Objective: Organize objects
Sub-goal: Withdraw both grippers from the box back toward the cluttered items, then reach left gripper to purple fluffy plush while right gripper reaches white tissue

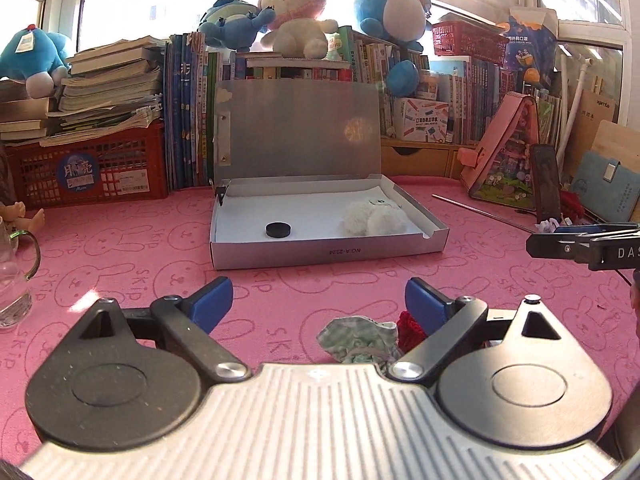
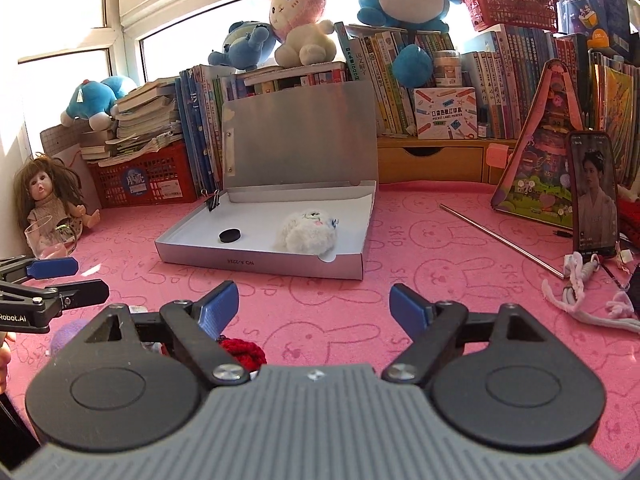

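Note:
An open grey box (image 1: 328, 255) (image 2: 260, 264) with its lid up stands mid-table. It holds a black disc (image 1: 278, 229) (image 2: 229, 235), a white fluffy toy (image 1: 374, 219) (image 2: 306, 230) and a black binder clip (image 1: 220, 194) (image 2: 213, 202) on its left corner. My left gripper (image 1: 319, 300) is open and empty, in front of the box, over a green patterned cloth (image 1: 358, 338) and a red knitted piece (image 1: 410, 330). My right gripper (image 2: 314, 302) is open and empty; the red knitted piece (image 2: 240, 350) lies by its left finger.
The table has a pink bunny-print mat (image 2: 420, 248). A metal rod (image 2: 500, 240), a phone (image 2: 592, 196), pink cord (image 2: 588, 292) and a pink toy house (image 2: 548, 152) are at right. A doll (image 2: 44, 200), a glass cup (image 1: 12, 276) and a red crate (image 1: 92, 172) are at left. Books and plush toys line the back.

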Demonstrator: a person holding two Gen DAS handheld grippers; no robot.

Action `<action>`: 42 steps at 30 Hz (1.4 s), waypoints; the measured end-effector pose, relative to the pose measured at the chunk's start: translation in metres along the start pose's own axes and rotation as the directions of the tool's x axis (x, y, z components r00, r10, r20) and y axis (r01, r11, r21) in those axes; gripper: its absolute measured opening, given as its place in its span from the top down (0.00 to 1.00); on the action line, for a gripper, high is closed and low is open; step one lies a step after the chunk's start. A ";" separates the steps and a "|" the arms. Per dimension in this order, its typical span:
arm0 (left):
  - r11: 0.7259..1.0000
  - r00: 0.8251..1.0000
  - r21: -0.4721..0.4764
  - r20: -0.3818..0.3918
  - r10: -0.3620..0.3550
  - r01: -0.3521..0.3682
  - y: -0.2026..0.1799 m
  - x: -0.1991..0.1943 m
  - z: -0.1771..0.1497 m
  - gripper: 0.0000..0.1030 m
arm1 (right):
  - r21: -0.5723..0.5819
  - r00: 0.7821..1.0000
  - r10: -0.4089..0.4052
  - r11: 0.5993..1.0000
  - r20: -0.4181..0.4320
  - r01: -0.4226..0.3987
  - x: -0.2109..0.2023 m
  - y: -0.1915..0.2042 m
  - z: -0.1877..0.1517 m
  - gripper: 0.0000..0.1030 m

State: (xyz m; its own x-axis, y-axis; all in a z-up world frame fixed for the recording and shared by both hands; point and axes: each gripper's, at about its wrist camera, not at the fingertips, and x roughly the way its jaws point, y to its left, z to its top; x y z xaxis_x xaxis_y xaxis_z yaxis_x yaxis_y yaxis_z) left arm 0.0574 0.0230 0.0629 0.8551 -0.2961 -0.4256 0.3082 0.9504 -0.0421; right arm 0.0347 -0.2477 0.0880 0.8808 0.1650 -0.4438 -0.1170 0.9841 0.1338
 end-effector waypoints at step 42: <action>0.986 0.984 -0.030 -0.077 0.163 -0.165 0.020 -0.006 -0.072 0.04 | -0.006 0.984 -0.166 0.986 -0.065 0.166 -0.027 0.015 -0.085 0.13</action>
State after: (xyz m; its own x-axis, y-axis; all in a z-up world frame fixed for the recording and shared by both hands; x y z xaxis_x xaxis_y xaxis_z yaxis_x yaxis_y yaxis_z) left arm 0.0285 0.0500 -0.0009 0.8589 -0.1294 -0.4955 0.1500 0.9887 0.0019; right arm -0.0302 -0.2318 0.0267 0.8561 0.0036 -0.5168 0.0280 0.9982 0.0533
